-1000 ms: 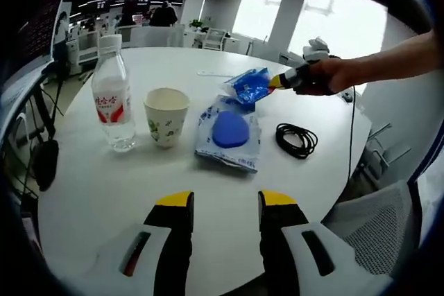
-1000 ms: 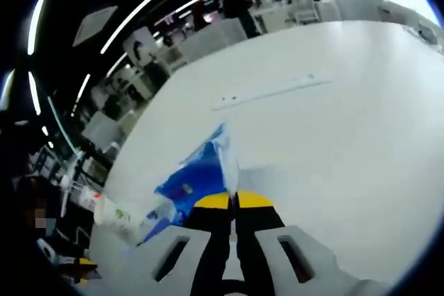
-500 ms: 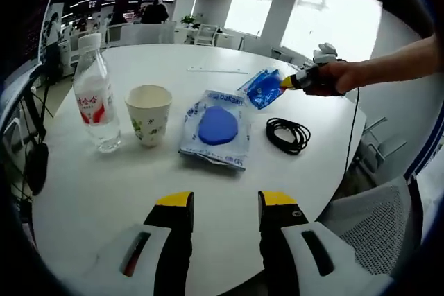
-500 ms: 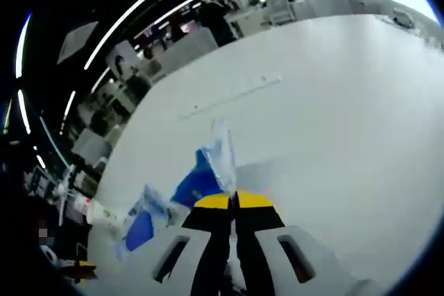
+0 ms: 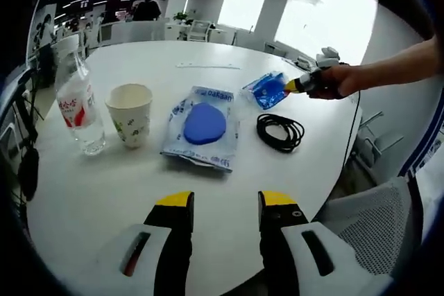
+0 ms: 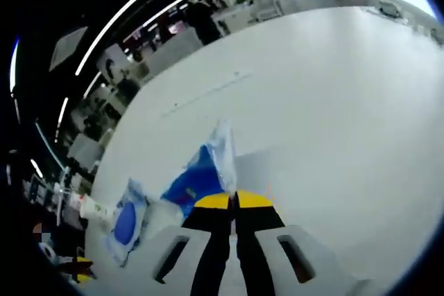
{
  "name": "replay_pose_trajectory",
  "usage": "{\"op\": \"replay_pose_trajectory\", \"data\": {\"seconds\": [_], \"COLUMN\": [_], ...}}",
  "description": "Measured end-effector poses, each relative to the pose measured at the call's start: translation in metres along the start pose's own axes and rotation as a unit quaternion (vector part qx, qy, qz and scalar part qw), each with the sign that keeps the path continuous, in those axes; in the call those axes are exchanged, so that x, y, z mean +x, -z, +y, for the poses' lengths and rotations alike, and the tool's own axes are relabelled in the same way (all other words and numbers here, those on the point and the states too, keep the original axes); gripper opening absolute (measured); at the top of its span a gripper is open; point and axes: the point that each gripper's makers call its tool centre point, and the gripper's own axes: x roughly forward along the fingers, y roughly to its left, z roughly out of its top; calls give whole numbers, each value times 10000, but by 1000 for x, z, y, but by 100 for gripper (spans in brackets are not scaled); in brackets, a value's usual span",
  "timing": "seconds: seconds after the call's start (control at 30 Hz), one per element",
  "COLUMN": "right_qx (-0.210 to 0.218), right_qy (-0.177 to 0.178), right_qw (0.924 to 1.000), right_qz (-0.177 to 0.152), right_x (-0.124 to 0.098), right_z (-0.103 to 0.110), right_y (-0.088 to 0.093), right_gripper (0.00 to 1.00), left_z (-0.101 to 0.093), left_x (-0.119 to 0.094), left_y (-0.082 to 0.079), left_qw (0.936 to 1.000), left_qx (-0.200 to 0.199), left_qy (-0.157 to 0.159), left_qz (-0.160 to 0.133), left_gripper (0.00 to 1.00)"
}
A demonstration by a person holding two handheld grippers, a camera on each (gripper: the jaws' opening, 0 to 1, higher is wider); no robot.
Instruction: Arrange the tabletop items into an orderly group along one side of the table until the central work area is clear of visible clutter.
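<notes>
Right gripper view: your right tool (image 6: 234, 202) has its jaws pressed together on the edge of the small blue packet (image 6: 201, 171); the yellow tips meet with only film between them.
Packet in hand: thin, crinkly plastic, light and limp. It droops from the pinch, so I judge it will flap and could slide out if you swing it fast. A hold on the sealed edge, as now, looks soundest.
Left tool: your left tool (image 5: 225, 202) is spread, holding nothing and touching nothing, low over the near side of the surface (image 5: 104, 185).
Large blue pouch: the pouch (image 5: 202, 126) lies flat mid-surface, soft and slippery-looking; take it by a corner seam.
Black cable: the coil (image 5: 279, 132) lies just beside the pouch, floppy, apt to uncoil; hook several loops at once.
Paper cup: the cup (image 5: 130, 114) stands upright, light and easy to crush; close gently on the rim or wall.
Water bottle: the bottle (image 5: 77, 104) stands upright beside the cup, heavier, smooth; grip the body low.
Progress: most items sit centrally, so the clearing looks barely begun.
</notes>
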Motion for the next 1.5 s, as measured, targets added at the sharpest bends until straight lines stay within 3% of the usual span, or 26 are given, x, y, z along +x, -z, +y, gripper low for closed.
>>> {"op": "replay_pose_trajectory", "data": {"seconds": [0.37, 0.57, 1.03, 1.5], "right_qx": [-24, -419, -372, -333], "right_qy": [-39, -72, -30, -56], "right_qw": [9998, 9982, 9981, 9982], "right_qz": [183, 430, 487, 504], "right_x": [7, 11, 17, 8], "right_z": [-6, -6, -12, -18], "right_y": [15, 26, 27, 27], "right_gripper": [0, 0, 2, 7], "left_z": [0, 0, 4, 6], "left_x": [0, -1, -1, 1], "left_y": [4, 6, 12, 10], "left_qw": [9998, 9995, 9977, 9958], "left_qx": [-155, -260, -600, -828], "left_qy": [-97, -161, -323, -378], "left_qz": [43, 38, 30, -32], "left_gripper": [35, 35, 33, 33]}}
